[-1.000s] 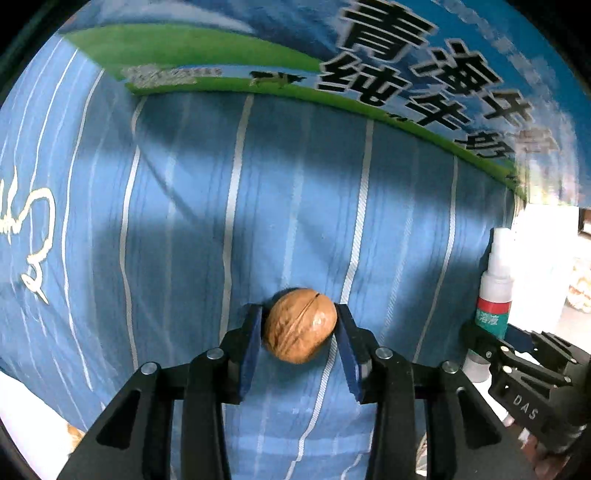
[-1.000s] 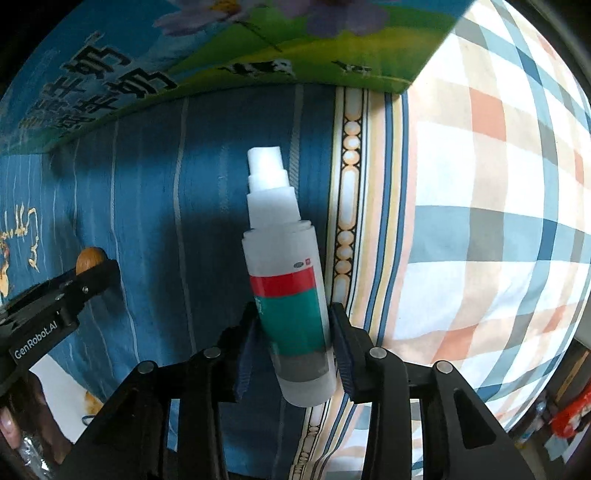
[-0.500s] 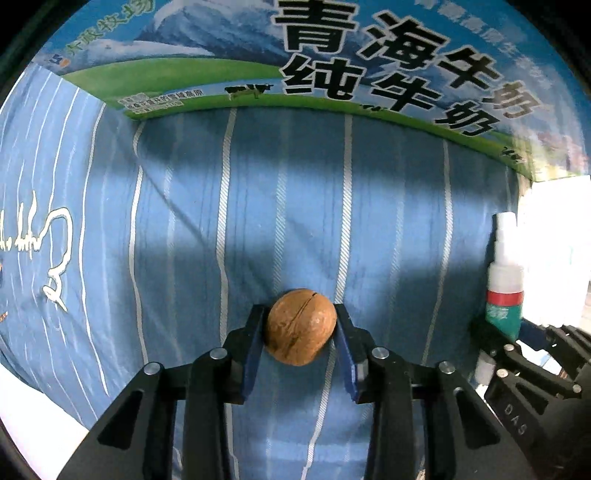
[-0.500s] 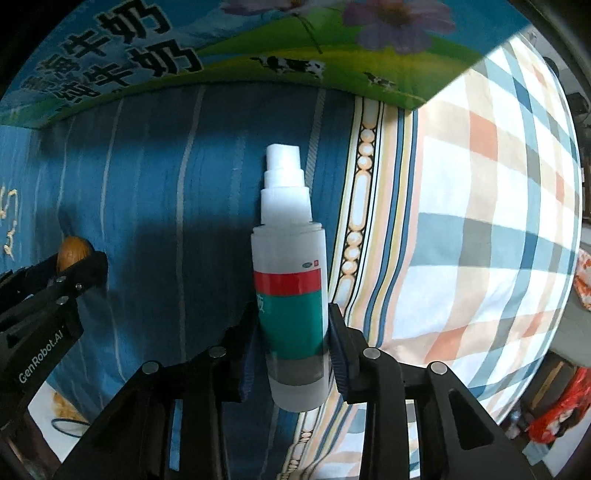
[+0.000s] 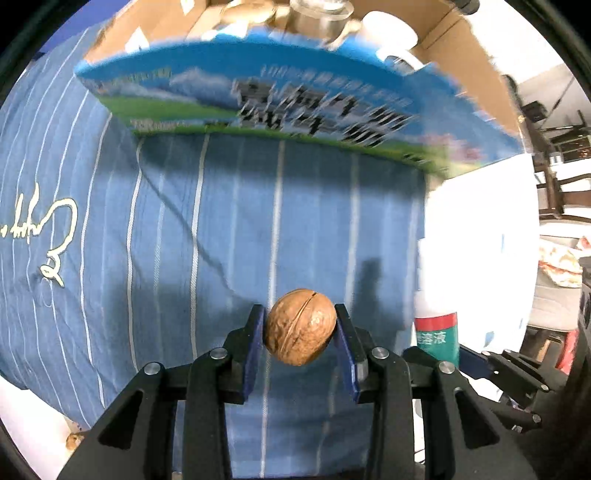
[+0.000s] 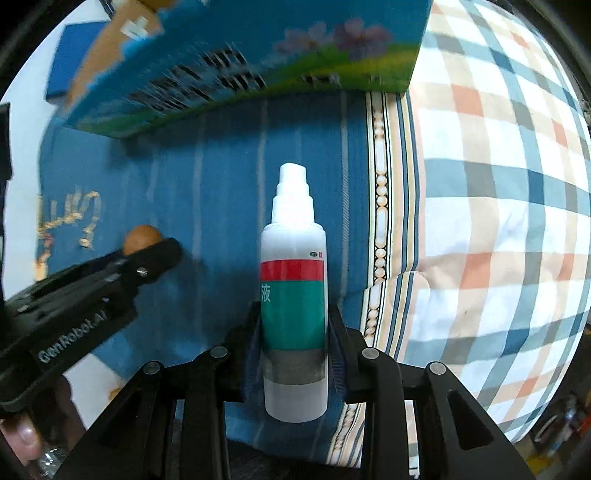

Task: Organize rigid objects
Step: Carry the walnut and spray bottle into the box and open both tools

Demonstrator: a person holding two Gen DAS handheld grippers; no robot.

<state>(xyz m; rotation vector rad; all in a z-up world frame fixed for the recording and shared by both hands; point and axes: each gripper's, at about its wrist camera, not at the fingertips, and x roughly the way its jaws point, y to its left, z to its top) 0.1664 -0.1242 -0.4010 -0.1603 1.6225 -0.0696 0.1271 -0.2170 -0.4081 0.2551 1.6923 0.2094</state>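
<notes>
A brown walnut (image 5: pixel 301 326) hangs clamped between the blue pads of my left gripper (image 5: pixel 299 315), above blue striped cloth (image 5: pixel 184 240). From the right wrist view the same walnut (image 6: pixel 140 238) shows at the tip of the left gripper (image 6: pixel 159 253). My right gripper (image 6: pixel 294 312) is shut on a white spray bottle (image 6: pixel 293 258) with a red and green label, nozzle pointing away from the camera. That bottle (image 5: pixel 437 332) also appears at the lower right of the left wrist view.
A blue and green milk carton box (image 5: pixel 258 103) stands at the far edge of the cloth, open on top, with a metal cup (image 5: pixel 321 14) and a white cup (image 5: pixel 391 33) inside. A plaid quilt (image 6: pixel 498 184) lies to the right. A thumb (image 6: pixel 22 439) shows at lower left.
Both grippers have risen from the cloth with the walnut and the bottle in their grip. The box now sits lower in the views and its open top has come into sight.
</notes>
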